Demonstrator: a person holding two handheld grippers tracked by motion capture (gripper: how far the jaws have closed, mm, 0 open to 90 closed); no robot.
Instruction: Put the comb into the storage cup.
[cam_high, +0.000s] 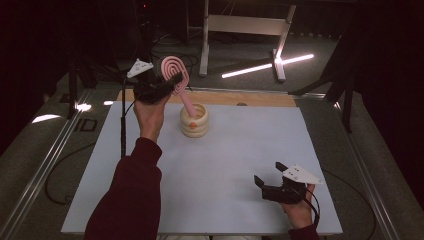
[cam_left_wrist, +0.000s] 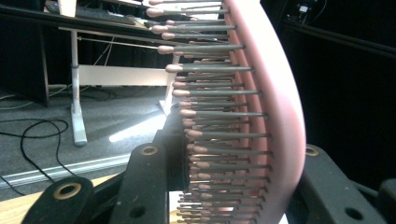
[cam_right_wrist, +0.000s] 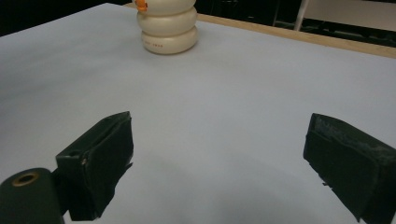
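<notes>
A pink hairbrush (cam_high: 175, 75) stands tilted, its handle down inside a cream ribbed holder (cam_high: 194, 121) at the far middle of the white table. My left gripper (cam_high: 167, 82) is shut on the brush head; in the left gripper view the pink head and grey bristles (cam_left_wrist: 224, 116) sit between the black jaws. My right gripper (cam_high: 270, 180) rests near the table's front right, open, with nothing between its jaws. In the right gripper view the holder (cam_right_wrist: 168, 28) stands far ahead, and the open gripper (cam_right_wrist: 219, 163) hangs over bare table.
The white table surface (cam_high: 225, 165) has a wooden strip (cam_high: 250, 98) along its far edge. Beyond it a white desk frame (cam_high: 245, 30) stands on the floor beside a bright light streak. Cables trail at the left.
</notes>
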